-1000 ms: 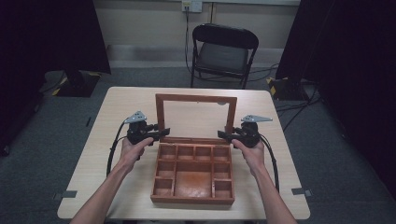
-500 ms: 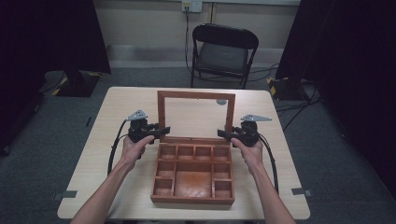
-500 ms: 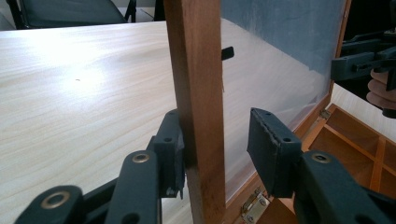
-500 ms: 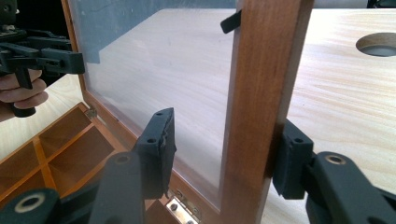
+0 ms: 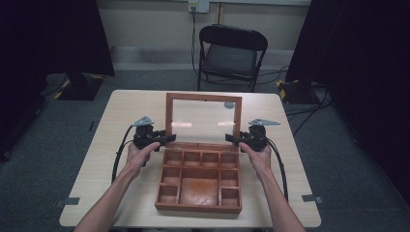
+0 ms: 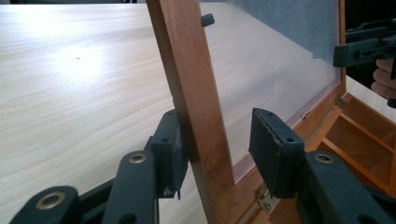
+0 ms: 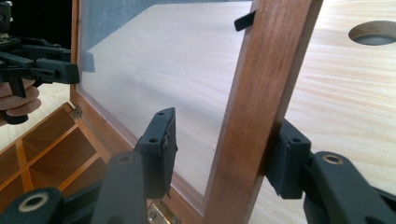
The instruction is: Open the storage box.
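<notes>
Now the left gripper [image 6: 215, 144] and the right gripper [image 7: 224, 149] each straddle a side rail of the upright lid [image 5: 203, 99], jaws spread, not pinching.

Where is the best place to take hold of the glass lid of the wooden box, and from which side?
Grip the lid by its wooden side rails, low near the hinges, one gripper from each side. It stands upright, the rails are flat and narrow, and the pane is best left untouched. The left gripper and right gripper already straddle those rails.
</notes>
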A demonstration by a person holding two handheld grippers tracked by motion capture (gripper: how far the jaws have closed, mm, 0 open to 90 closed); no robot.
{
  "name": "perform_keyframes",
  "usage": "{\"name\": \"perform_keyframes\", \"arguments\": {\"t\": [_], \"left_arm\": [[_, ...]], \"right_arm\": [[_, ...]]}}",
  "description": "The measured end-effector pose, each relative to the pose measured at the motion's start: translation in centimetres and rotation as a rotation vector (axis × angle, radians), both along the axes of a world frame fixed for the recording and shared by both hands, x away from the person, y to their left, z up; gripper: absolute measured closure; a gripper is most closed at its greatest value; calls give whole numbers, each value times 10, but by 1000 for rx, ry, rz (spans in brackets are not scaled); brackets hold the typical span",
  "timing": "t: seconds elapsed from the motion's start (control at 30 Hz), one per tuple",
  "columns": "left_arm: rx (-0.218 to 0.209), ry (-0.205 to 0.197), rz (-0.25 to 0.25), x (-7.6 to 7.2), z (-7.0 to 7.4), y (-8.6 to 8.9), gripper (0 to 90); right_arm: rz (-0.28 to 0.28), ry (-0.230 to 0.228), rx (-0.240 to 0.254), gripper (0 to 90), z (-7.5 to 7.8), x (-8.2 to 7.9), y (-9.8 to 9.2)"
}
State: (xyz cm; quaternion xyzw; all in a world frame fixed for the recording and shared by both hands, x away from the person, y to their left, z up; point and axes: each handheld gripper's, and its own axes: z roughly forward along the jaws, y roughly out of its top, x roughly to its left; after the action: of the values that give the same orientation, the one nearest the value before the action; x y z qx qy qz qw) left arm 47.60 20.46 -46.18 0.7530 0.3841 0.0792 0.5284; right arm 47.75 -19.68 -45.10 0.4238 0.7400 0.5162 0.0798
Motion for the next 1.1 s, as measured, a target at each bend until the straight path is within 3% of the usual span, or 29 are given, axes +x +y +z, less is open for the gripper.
{"name": "perform_keyframes", "arguments": {"t": [0.57,0.93,1.0,1.1], "left_arm": [[7,46,12,4,-6,-1,514],[-1,94,9,8,-14,1,460],[22,101,2,8,-15,2,444],[15,113,10,8,-17,2,410]], "right_arm": [[-28,42,26,442,-10,6,2],[-56,71,-2,351,-19,10,5],[-70,80,1,329,-20,11,6],[-82,81,-14,315,-20,11,5]]}}
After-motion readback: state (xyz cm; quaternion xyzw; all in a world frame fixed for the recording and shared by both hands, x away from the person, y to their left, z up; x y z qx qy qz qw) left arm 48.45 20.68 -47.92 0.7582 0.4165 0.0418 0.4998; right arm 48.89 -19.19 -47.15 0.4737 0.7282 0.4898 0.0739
